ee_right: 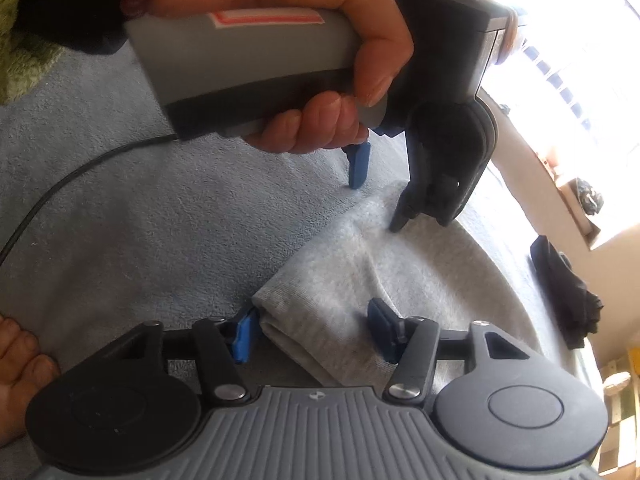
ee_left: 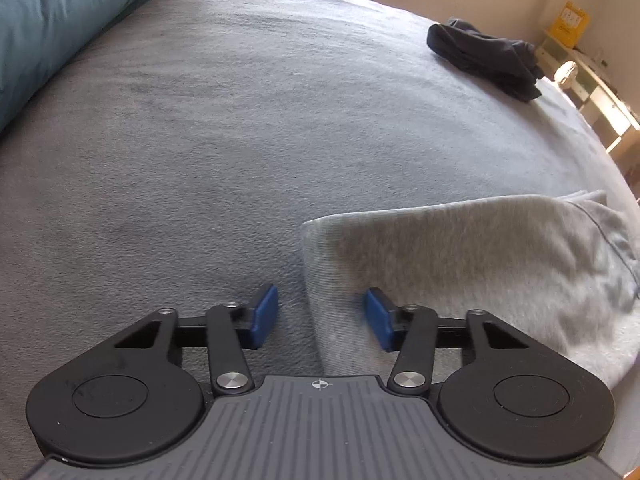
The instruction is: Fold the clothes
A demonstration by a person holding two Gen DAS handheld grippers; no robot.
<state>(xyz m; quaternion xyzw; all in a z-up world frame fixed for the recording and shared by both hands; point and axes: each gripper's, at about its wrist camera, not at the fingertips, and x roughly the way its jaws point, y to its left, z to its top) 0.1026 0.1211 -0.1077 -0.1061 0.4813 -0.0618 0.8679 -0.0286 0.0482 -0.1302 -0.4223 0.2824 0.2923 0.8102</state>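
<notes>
A folded light grey garment (ee_left: 460,272) lies on the grey bed blanket (ee_left: 240,120) at the lower right of the left wrist view. My left gripper (ee_left: 322,318) is open and straddles the garment's left edge: one blue pad over the blanket, the other over the cloth. In the right wrist view the same garment (ee_right: 360,280) runs up from the bottom centre. My right gripper (ee_right: 312,334) is open around its near folded corner, the left pad at the fold's edge. Farther along the cloth, a hand holds the left gripper (ee_right: 378,196), tips down at the garment's edge.
A dark folded garment (ee_left: 484,58) lies near the far right edge of the bed. A blue pillow (ee_left: 52,20) fills the upper left. A black cable (ee_right: 60,184) crosses the blanket and a bare foot (ee_right: 20,360) rests at the left. Shelves with a yellow box (ee_left: 568,20) stand beyond the bed.
</notes>
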